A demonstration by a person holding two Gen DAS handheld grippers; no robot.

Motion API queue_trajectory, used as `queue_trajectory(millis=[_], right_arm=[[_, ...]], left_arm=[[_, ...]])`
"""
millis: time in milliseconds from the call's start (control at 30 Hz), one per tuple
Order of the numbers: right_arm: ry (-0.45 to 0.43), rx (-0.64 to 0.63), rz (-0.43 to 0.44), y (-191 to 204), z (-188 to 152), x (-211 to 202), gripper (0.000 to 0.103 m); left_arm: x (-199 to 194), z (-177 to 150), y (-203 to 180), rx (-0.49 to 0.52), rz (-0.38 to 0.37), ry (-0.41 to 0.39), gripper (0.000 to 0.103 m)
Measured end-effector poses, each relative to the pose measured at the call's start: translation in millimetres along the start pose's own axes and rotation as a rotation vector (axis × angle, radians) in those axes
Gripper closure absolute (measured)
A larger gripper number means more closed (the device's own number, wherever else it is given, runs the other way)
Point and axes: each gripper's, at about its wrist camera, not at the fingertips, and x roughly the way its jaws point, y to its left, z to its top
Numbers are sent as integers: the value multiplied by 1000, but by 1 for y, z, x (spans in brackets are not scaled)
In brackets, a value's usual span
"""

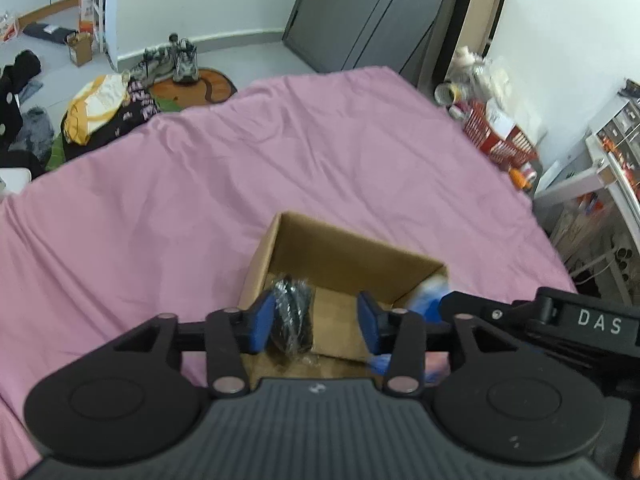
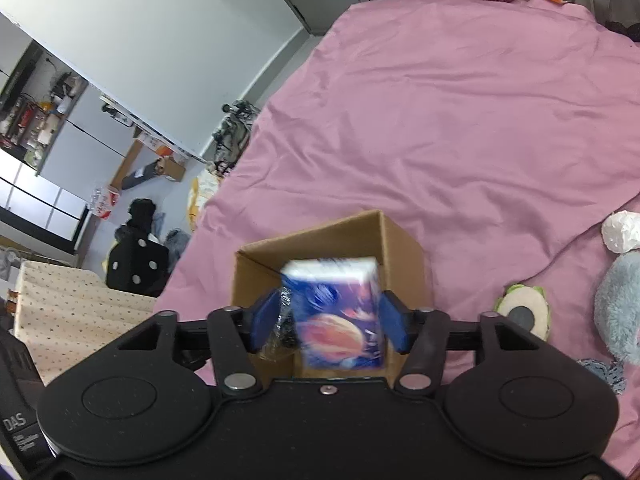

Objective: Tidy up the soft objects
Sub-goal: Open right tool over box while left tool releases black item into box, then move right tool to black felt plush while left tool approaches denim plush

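Right tongs (image 2: 328,322) wide apart around blurred tissue pack (image 2: 338,312) above cardboard box (image 2: 404,256).

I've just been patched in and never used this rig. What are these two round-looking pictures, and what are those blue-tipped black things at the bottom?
Each picture comes from a fisheye camera mounted on a handheld gripper, looking along its two blue-padded fingers. One shows the left gripper, open over a cardboard box on a pink bedsheet; a black plastic-wrapped bundle lies inside. The other shows the right gripper, open around a blurred tissue pack printed with planets, over that box; whether the pads touch it is unclear. Plush toys lie on the sheet to its right.
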Motion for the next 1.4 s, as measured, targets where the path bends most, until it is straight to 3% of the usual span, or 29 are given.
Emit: queue_trajectory(millis=[67,200,267,500,567,700,967,1300,1400], right_arm=[[-21,4,13,0,0,-9,27],[-80,-26,19,1,-2,-32,18],[-104,-40,28,1,-4,-45,13],[-198,-115,-10,-1,-22,-88,4],[-226,-136,-27,-2,-28,-100,0],[-281,-186,-44,-5,-40,-123,0],[-352,-230,-53,-15,-59,-160,0],[-333,-243,-55,-48,-75,-196,0],[-333,-228,-77,-60,-78,-203,0]], left_arm=[[-12,2,-4,15,10,-38,54],[-38,1,-18,71,70,-132,53],[-49,0,-24,92,64,-166,53],[-81,-12,-46,139,36,-192,52],[-89,-17,-50,137,19,-173,45],[-107,-30,-59,159,36,-193,34],[-134,-57,-77,187,55,-207,30],[-145,-86,-102,185,34,-190,28],[-144,-95,-111,183,36,-171,20]])
